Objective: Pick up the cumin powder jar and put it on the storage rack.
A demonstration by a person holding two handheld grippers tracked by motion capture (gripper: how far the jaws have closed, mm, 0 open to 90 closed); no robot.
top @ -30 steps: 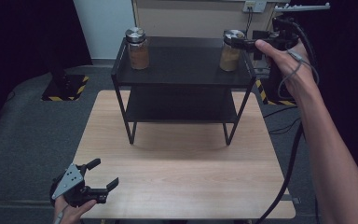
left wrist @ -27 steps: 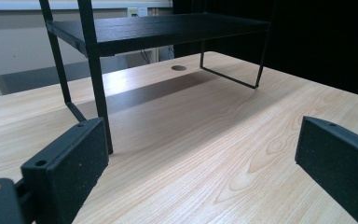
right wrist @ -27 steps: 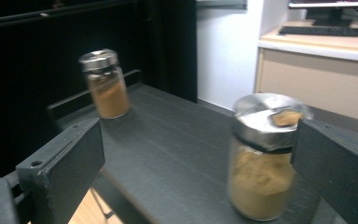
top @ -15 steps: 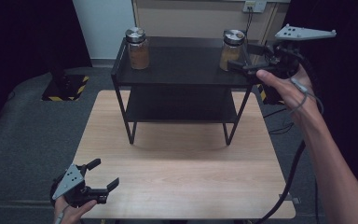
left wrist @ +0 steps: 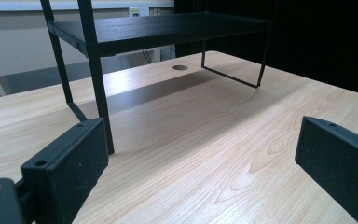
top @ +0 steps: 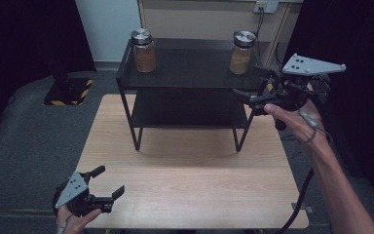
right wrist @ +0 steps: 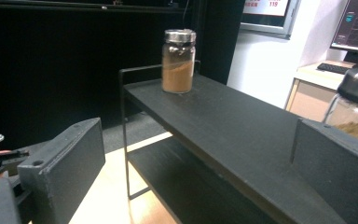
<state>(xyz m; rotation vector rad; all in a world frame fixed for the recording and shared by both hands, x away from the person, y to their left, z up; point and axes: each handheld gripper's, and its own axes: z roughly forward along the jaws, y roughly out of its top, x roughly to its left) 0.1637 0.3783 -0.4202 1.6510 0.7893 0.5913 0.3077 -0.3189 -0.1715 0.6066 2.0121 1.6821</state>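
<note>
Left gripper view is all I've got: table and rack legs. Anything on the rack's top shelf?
Observer: Two jars, one at each end; the left jar holds darker brown powder than the right jar.
Operator: Where's the right gripper?
Observer: The right gripper is raised at the rack's right end, beside the right jar, jaws open and apart from it.
Operator: Lids on?
Observer: Yes, both jars carry metal lids.
</note>
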